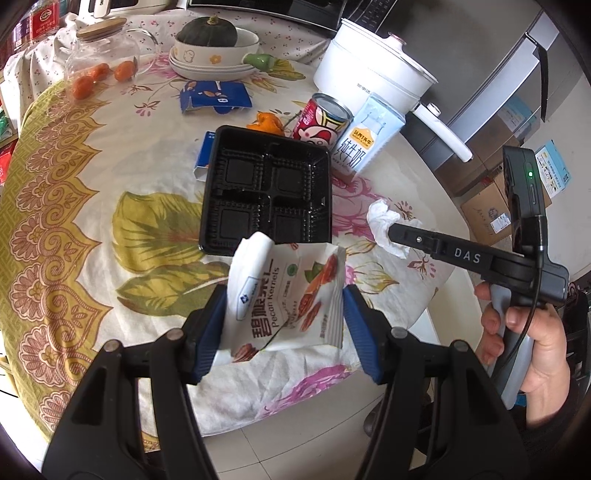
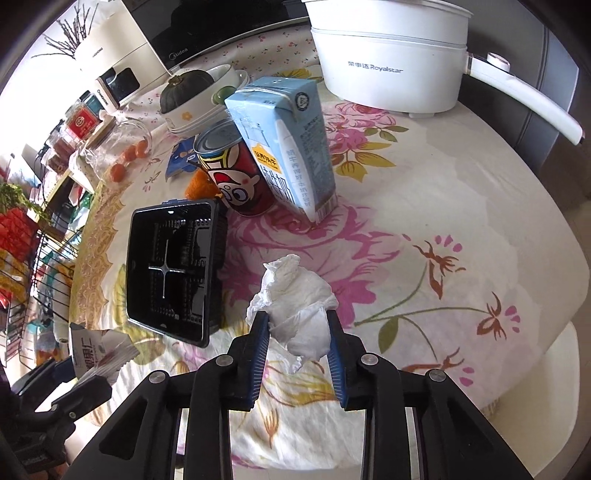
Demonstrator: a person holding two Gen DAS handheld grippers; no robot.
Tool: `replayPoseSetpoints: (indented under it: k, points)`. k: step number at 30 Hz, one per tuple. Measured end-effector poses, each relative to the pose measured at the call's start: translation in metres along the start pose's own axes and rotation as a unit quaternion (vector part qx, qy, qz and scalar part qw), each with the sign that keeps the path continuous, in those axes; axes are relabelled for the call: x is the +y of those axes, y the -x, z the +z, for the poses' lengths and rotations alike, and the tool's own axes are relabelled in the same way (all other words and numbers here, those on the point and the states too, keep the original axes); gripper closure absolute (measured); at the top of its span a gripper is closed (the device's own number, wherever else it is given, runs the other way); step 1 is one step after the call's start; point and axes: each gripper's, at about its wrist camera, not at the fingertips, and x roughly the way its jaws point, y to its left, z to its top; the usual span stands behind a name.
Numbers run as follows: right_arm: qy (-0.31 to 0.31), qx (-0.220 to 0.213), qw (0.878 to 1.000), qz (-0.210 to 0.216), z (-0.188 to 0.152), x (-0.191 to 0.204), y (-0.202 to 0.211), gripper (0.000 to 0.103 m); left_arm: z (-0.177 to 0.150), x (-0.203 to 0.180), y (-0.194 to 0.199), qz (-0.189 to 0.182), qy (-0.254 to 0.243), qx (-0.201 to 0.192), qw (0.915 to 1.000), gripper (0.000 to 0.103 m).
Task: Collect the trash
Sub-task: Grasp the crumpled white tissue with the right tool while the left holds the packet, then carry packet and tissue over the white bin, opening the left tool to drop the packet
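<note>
My left gripper (image 1: 284,317) is shut on a white pecan-kernel snack bag (image 1: 288,295), held above the near edge of the floral table. My right gripper (image 2: 297,332) is shut on a crumpled white tissue (image 2: 295,295), its blue pads pressing both sides. From the left wrist view, the right gripper (image 1: 391,234) sits to the right with the tissue (image 1: 382,225) at its tip. A black compartment tray (image 1: 266,188) lies in front of both grippers. Behind it stand a red can (image 1: 321,123) and a light-blue milk carton (image 1: 365,140).
A white electric pot (image 2: 391,59) stands at the back right. A bowl stack with a dark squash (image 1: 208,33), a glass jar with oranges (image 1: 99,62), a blue wrapper (image 1: 216,96) and orange peel (image 1: 264,122) are further back. A hand (image 1: 524,343) holds the right tool.
</note>
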Motion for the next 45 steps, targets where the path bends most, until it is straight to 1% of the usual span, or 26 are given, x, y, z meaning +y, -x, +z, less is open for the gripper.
replayPoseSetpoints:
  k: [11, 19, 28, 33, 37, 40, 45]
  points:
    - [-0.009, -0.006, 1.0, -0.013, -0.021, -0.038, 0.041, 0.072, -0.005, -0.032, -0.005, -0.009, -0.035, 0.0, 0.9994, 0.039]
    - [-0.014, -0.011, 1.0, -0.017, -0.038, -0.064, 0.062, 0.072, -0.007, -0.059, -0.015, -0.015, -0.06, 0.002, 0.9981, 0.039]
    - [-0.042, -0.007, 0.999, -0.032, -0.065, -0.113, 0.076, 0.072, -0.015, -0.101, -0.033, -0.032, -0.096, 0.012, 0.9948, 0.039]
    - [-0.065, -0.002, 0.997, -0.048, -0.084, -0.148, 0.082, 0.072, -0.02, -0.127, -0.048, -0.039, -0.12, 0.023, 0.9917, 0.039]
    - [-0.091, -0.001, 0.994, -0.058, -0.1, -0.178, 0.089, 0.072, -0.025, -0.154, -0.061, -0.054, -0.14, 0.029, 0.9882, 0.039]
    - [-0.109, 0.0, 0.992, -0.065, -0.111, -0.199, 0.094, 0.072, -0.033, -0.177, -0.073, -0.067, -0.162, 0.038, 0.9837, 0.039]
    - [-0.134, 0.004, 0.988, -0.079, -0.129, -0.229, 0.1, 0.072, -0.048, -0.213, -0.097, -0.076, -0.205, 0.052, 0.9744, 0.039]
